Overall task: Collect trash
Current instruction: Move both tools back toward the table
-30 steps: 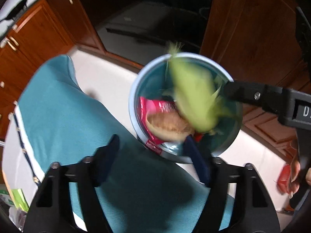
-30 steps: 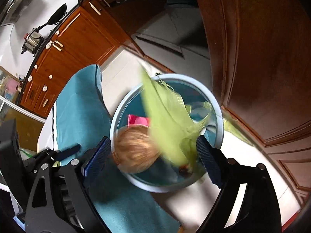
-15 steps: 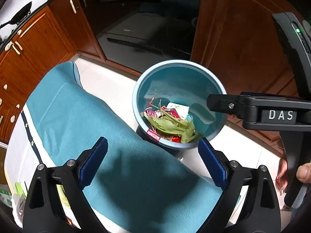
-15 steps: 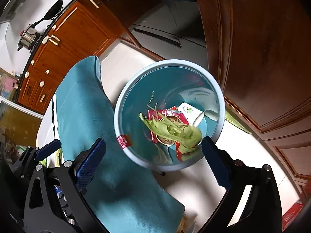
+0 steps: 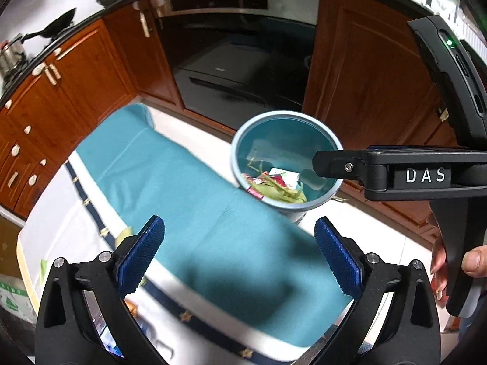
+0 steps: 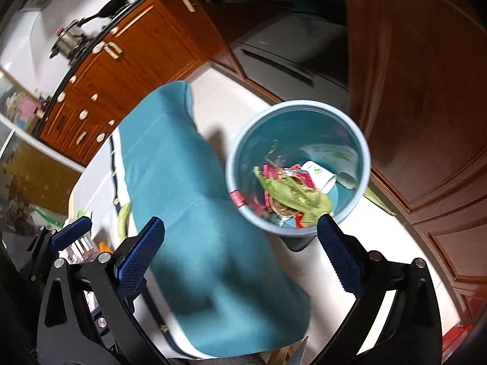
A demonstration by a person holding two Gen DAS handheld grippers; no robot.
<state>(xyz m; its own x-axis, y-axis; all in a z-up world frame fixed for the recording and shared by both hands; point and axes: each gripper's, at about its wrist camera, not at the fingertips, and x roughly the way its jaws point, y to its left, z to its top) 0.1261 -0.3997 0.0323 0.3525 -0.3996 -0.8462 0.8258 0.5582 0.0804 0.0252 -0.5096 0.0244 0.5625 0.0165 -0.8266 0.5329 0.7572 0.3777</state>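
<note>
My left gripper (image 5: 239, 254): jaws wide apart after just opening further, nothing between the blue pads, only the teal cloth below them.
My right gripper (image 6: 240, 254): jaws also wide apart, having just opened a little more, and empty; in the left wrist view its black body marked "DAS" reaches in from the right, one finger tip over the bin's rim.
My right hand (image 5: 456, 266): fingers wrapped around the right gripper's handle at the right edge of the left wrist view.
Bin (image 6: 363, 152): round, pale blue, standing on the light floor just beyond the table edge, in front of the brown wooden cabinet doors.
Trash (image 6: 292, 191): lying at the bottom of the bin, a green corn husk on top of red wrappers, with a white paper cup (image 6: 318, 175) on its side next to them.
Teal cloth (image 5: 194, 210): spread over the white table (image 5: 64, 213), running from near me towards the bin.
Table edge by my left gripper: some small green and orange bits, too blurred to name.
Oven (image 5: 237, 48): dark, built into the cabinets beyond the bin.
</note>
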